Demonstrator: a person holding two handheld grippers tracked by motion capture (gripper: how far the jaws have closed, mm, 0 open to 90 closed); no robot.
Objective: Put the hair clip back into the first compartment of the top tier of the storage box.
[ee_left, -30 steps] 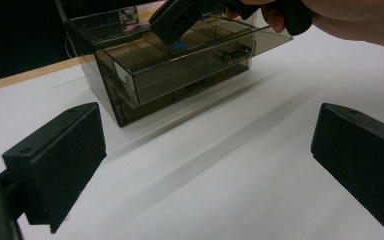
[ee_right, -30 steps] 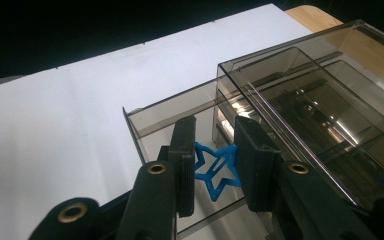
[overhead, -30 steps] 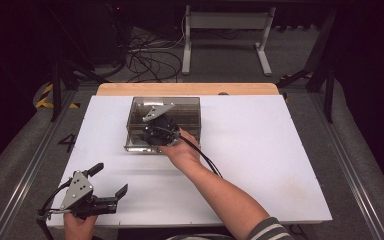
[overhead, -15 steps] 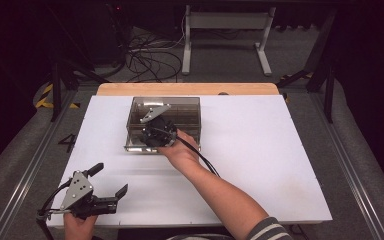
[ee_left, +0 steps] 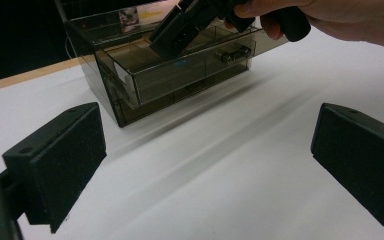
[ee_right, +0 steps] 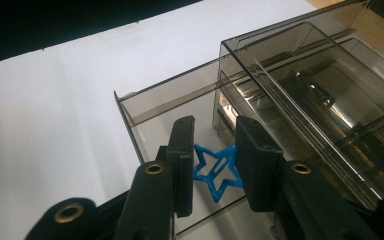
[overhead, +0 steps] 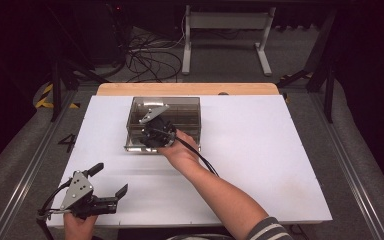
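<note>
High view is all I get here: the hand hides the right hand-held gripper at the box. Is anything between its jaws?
Observer: Yes. A blue star sits between the jaws of the right hand-held gripper, its tips touching both pads. The jaws have just been opening slightly.
Operator: What is under it?
Observer: The pulled-out drawer of the smoky clear box.
Operator: And the left one?
Observer: The left hand-held gripper is open, with nothing between its pads, above the white table.
</note>
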